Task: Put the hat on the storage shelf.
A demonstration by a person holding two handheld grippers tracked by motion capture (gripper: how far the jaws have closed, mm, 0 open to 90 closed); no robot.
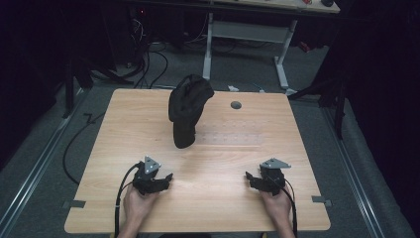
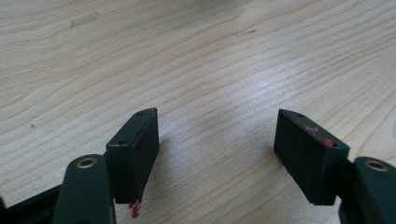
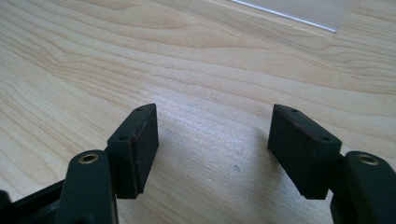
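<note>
- My left gripper [image 1: 167, 179] sits lower left on the counter [image 1: 223, 208], jaws wide apart, nothing between.
- My right gripper [image 1: 251, 179], lower right, likewise gapes empty.
- The black cloth [image 1: 187, 106] stands upper centre, well apart.

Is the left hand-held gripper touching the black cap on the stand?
Apart. The high view shows the left hand-held gripper near the table's front edge, with bare wood between it and the black cap. Its own view shows open jaws over wood.

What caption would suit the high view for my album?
Two open hand-held grippers, left gripper and right gripper, rest on a wooden table before an upright black cap.
</note>
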